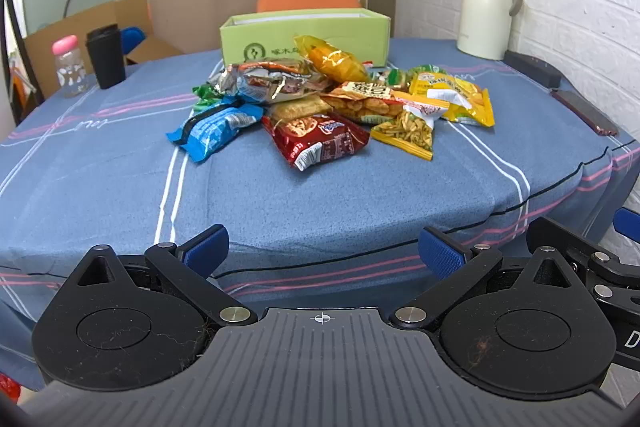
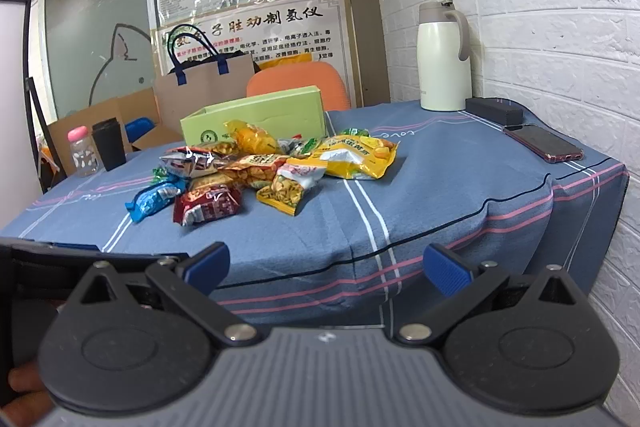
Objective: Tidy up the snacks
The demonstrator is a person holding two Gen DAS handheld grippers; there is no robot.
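A heap of several snack packets lies mid-table in front of an open light-green box (image 1: 304,35) (image 2: 256,117). Nearest in the heap are a red packet (image 1: 320,141) (image 2: 208,207), a blue packet (image 1: 218,131) (image 2: 154,199), a yellow-trimmed packet (image 1: 412,129) (image 2: 286,189) and a big yellow bag (image 1: 456,93) (image 2: 356,157). My left gripper (image 1: 324,251) hangs open at the table's near edge, well short of the heap. My right gripper (image 2: 326,265) is open too, low off the near edge, right of the left one.
A blue striped cloth (image 1: 280,195) covers the table. A cream jug (image 1: 490,5) (image 2: 442,57), a dark case (image 2: 494,111) and a phone (image 2: 542,143) sit on the right. A black cup (image 1: 106,57) and a pink-capped bottle (image 1: 70,67) stand on the left. A white brick wall (image 2: 560,27) is close on the right.
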